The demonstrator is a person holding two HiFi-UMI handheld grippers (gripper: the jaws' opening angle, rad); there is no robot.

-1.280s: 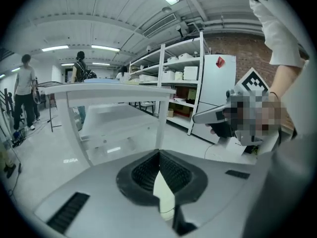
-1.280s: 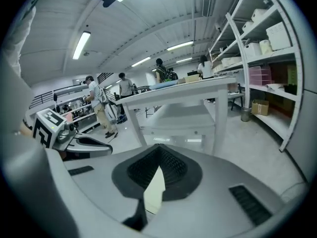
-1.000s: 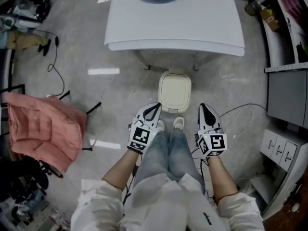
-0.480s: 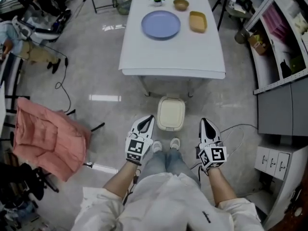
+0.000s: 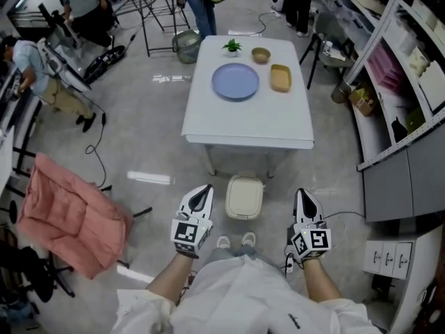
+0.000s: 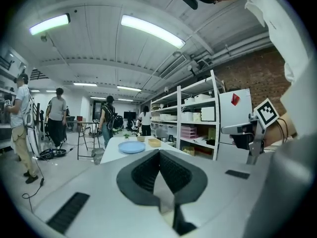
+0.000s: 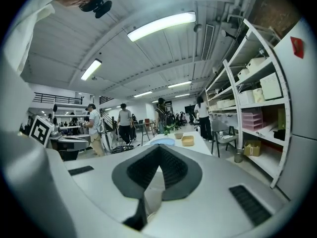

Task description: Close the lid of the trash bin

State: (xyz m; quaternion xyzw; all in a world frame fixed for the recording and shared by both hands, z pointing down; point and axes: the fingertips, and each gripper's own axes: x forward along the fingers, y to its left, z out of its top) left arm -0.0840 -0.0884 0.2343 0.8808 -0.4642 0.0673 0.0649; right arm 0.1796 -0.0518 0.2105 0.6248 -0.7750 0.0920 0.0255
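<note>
The small cream trash bin [image 5: 245, 196] stands on the floor just in front of the white table [image 5: 247, 120], and its lid lies flat and closed. My left gripper [image 5: 201, 189] hovers to the left of the bin and my right gripper [image 5: 305, 195] to its right, both well above it and touching nothing. In the left gripper view the left gripper [image 6: 159, 155] is shut and holds nothing. The right gripper [image 7: 159, 150] looks the same in its own view. Both point out across the room, over the table.
On the table are a blue plate [image 5: 235, 81], a small bowl [image 5: 261, 54], a yellow tray [image 5: 280, 77] and a little plant [image 5: 231, 45]. A chair with pink cloth [image 5: 66, 214] stands at the left, shelving [image 5: 403, 82] along the right. People stand at the back.
Both grippers have risen away from the bin, and the head view has pulled up and back, so the bin looks smaller and the whole table shows. The lid stays closed.
</note>
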